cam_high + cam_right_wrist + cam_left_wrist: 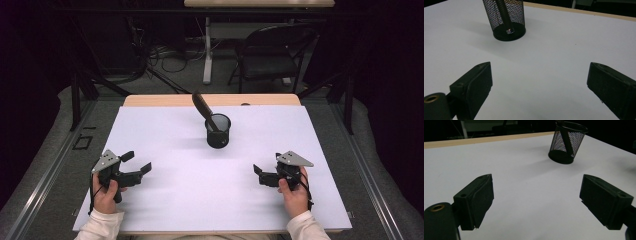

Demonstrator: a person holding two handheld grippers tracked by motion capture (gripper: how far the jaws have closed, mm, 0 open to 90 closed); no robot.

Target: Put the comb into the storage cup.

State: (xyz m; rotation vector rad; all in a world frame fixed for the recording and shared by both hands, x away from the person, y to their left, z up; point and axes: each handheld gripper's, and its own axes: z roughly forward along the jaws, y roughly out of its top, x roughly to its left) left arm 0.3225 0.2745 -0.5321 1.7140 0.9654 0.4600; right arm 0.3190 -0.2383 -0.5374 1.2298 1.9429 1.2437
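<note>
Both claws, left gripper [138,162] and right gripper [258,172], gape empty either side of the mesh cup [218,131], well short of it, perhaps poised to lift out its leaning tool [202,106].

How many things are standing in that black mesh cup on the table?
1: a single dark, long-handled tool stands in the mesh cup near the table's far middle, leaning toward the far left over the rim. Something short could be hidden low inside, behind the mesh.
</note>
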